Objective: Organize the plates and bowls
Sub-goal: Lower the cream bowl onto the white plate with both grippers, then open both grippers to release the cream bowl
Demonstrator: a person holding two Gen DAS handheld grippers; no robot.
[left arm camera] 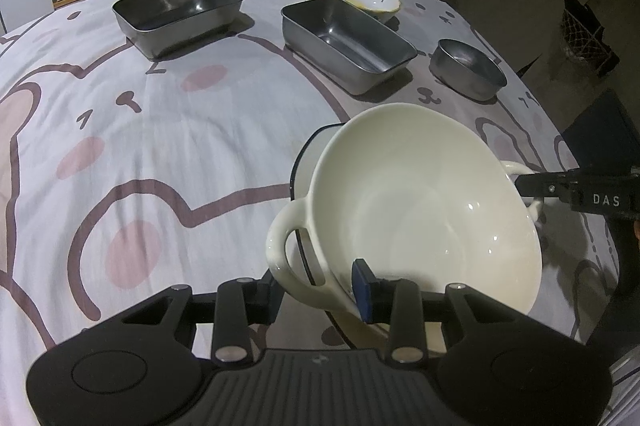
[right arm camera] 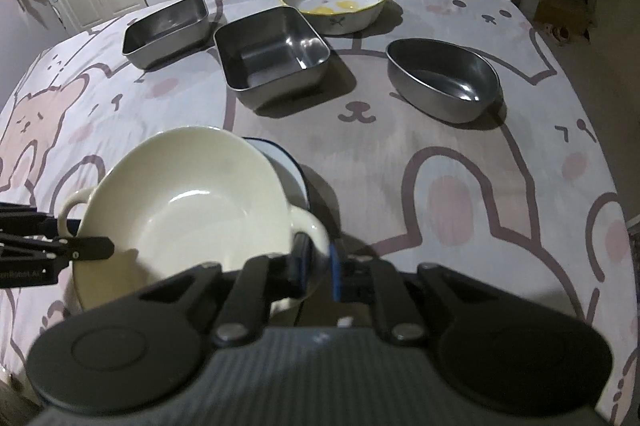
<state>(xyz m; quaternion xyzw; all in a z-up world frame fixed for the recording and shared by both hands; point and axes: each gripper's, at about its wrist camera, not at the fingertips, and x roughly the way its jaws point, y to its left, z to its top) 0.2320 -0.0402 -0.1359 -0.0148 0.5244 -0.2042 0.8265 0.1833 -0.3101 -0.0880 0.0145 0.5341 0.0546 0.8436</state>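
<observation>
Cartoon-print tabletop [left arm camera: 160, 130]: cream bowl [left arm camera: 420, 210] tilts between both; left hand-held gripper [left arm camera: 320, 290] clamps its near wall, right hand-held gripper [right arm camera: 318, 264] clamps the opposite handle.

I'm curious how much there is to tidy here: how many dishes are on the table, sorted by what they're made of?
Metal: 3 (rectangular tray, square tray, oval bowl)
Ceramic: 3 (flowered bowl, cream handled bowl, blue-rimmed dish beneath it)
Total: 6
</observation>
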